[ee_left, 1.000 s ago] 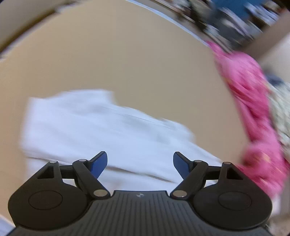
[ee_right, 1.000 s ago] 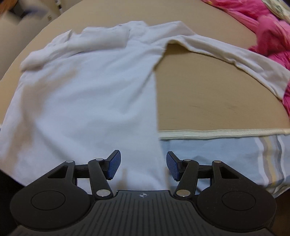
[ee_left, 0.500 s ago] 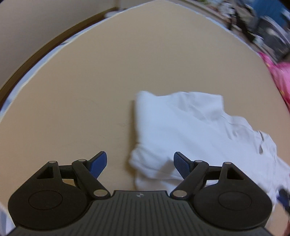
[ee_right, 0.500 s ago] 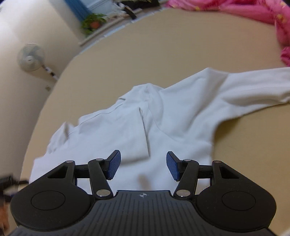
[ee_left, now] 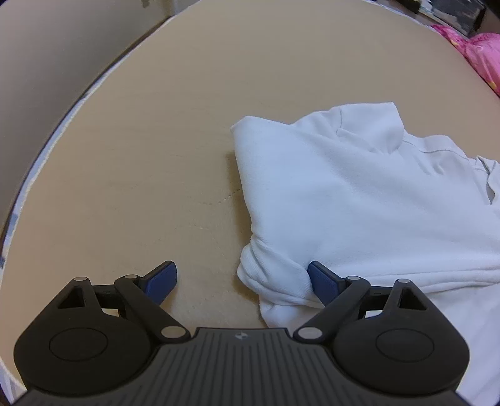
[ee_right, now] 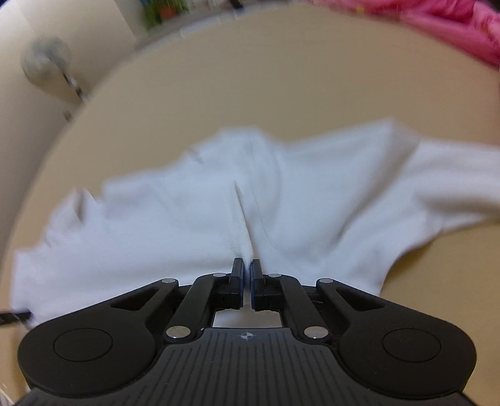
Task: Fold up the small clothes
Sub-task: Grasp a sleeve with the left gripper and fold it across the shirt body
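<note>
A white shirt (ee_left: 350, 187) lies partly folded on the tan table (ee_left: 156, 156), with its collar toward the far right. My left gripper (ee_left: 242, 279) is open, low over the table, and a bunched sleeve end (ee_left: 275, 281) of the shirt lies between its blue fingertips (ee_left: 322, 281), against the right one. In the right wrist view the white shirt (ee_right: 187, 212) is spread across the table, one sleeve running off right. My right gripper (ee_right: 247, 274) is shut on a pinched ridge of the shirt's fabric (ee_right: 245, 243).
Pink cloth (ee_left: 481, 53) is piled at the table's far right and shows along the top of the right wrist view (ee_right: 437, 28). A fan (ee_right: 47, 65) stands by the wall beyond the table's left edge. Bare table lies left of the shirt.
My right gripper has closed on a fold of the white shirt; it was open half a second ago. My left gripper has come lower and closer to the sleeve end, still open.
</note>
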